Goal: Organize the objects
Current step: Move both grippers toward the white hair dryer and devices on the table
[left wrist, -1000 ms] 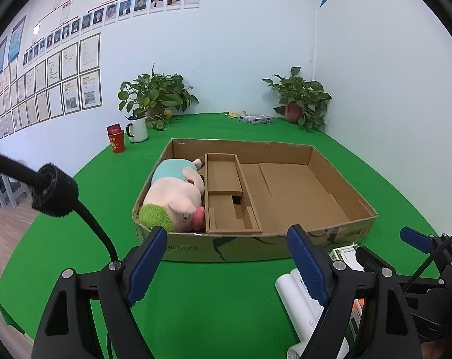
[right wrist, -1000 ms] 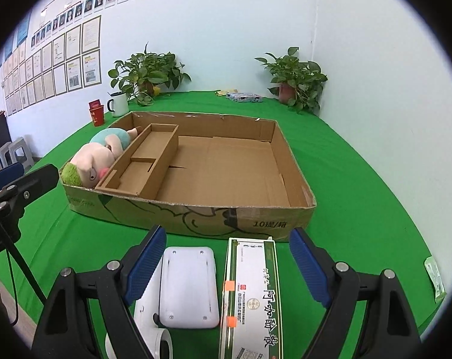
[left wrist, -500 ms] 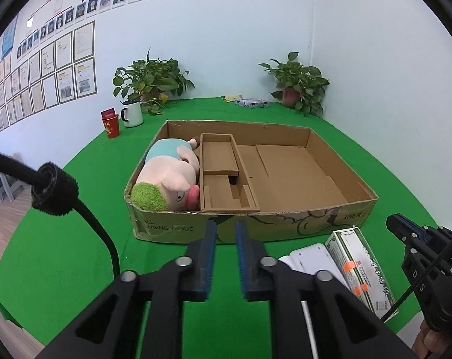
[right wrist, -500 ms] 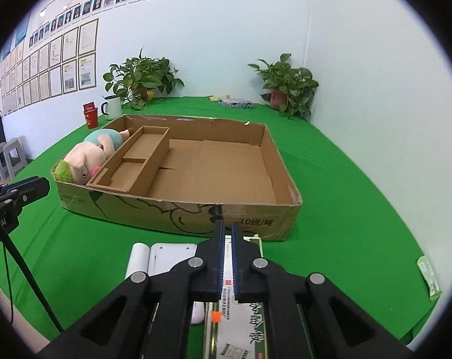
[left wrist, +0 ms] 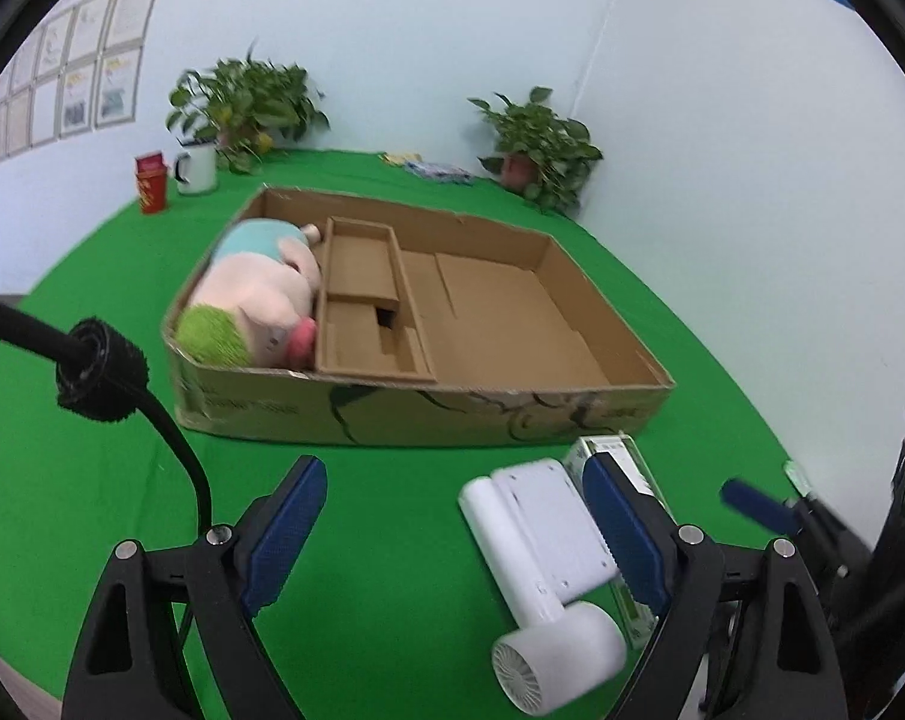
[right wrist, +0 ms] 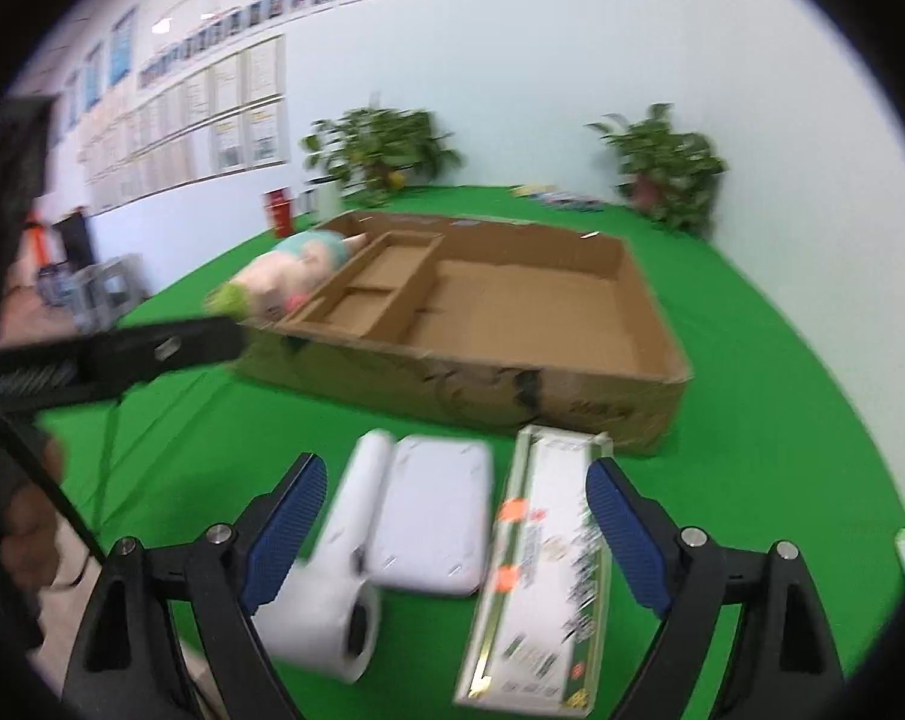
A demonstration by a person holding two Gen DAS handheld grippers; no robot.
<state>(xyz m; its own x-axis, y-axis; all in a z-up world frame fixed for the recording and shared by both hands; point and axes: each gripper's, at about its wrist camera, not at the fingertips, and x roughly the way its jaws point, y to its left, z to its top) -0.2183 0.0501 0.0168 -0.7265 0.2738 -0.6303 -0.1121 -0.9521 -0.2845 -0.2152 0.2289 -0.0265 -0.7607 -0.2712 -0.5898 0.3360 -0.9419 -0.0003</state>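
The white hair dryer (left wrist: 542,570), the flat white case (right wrist: 431,516) touching its handle, and the long green-and-white carton (right wrist: 536,570) just beside the case lay together on the green cloth (left wrist: 392,540), in front of the cardboard box (left wrist: 428,414). The carton's far end reached almost to the box's front wall. Inside the box, the plush pig (left wrist: 254,306) lay in the left compartment, against a cardboard divider tray (left wrist: 368,312); the wide section to the right showed only bare cardboard. I held my left tongs (left wrist: 452,525) with the jaws spread wide apart over the cloth, the right blue pad (left wrist: 623,531) overlapping the case and carton in that view. My right tongs (right wrist: 452,525) were likewise wide apart, gripping nothing, framing the dryer, case and carton. Further back stood a red tin (left wrist: 151,183), a white mug (left wrist: 197,168) and two potted plants (left wrist: 245,108) against the wall.
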